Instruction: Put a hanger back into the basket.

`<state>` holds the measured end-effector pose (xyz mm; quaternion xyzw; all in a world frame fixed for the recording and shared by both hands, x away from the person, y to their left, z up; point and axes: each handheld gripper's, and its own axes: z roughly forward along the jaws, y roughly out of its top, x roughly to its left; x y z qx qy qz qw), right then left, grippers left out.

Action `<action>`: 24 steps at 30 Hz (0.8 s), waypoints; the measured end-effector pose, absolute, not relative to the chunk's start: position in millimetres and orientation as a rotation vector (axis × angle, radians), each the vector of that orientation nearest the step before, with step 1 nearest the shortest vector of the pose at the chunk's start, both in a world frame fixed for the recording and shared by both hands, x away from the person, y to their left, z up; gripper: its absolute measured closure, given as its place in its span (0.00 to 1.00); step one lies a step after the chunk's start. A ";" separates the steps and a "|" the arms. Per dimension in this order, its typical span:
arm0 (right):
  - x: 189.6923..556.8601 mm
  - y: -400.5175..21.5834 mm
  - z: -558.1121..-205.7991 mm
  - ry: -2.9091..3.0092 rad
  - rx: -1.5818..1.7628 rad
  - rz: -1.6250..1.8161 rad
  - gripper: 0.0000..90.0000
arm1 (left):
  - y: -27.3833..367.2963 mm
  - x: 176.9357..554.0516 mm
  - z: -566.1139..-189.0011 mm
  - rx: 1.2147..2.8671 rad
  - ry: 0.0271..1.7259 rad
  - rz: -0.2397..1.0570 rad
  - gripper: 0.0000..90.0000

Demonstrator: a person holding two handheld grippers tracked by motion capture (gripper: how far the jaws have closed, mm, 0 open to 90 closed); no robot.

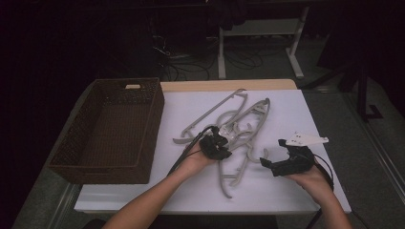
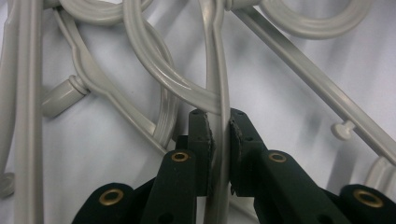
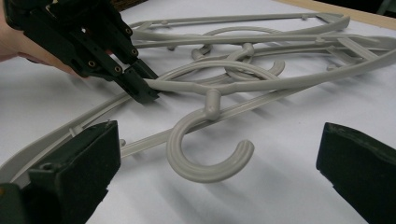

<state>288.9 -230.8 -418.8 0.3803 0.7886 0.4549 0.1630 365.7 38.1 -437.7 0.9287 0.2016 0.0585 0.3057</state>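
Several grey plastic hangers (image 1: 248, 117) lie tangled on the white tabletop (image 1: 291, 109). My left gripper (image 1: 222, 146) reaches into the pile from the near side. Its jaws are shut on the thin arm of one hanger (image 2: 221, 100), with both pads pressed against the bar. The right gripper view catches the same grip (image 3: 142, 92) at the upper left. My right gripper (image 1: 270, 159) hovers at the pile's right end, open wide with nothing between its jaws. A hanger hook (image 3: 205, 154) lies on the table just ahead of it.
A dark brown wicker basket (image 1: 154, 125) stands on the left part of the table, close to the hangers. The table's wooden far edge (image 1: 229, 85) shows behind the pile. White desk legs (image 1: 296, 52) and cables lie on the dark floor beyond.
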 end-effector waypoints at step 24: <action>286.9 -233.7 -415.3 2.227 1.066 1.346 0.00 | 105.6 374.1 -325.9 2.237 0.624 0.180 0.91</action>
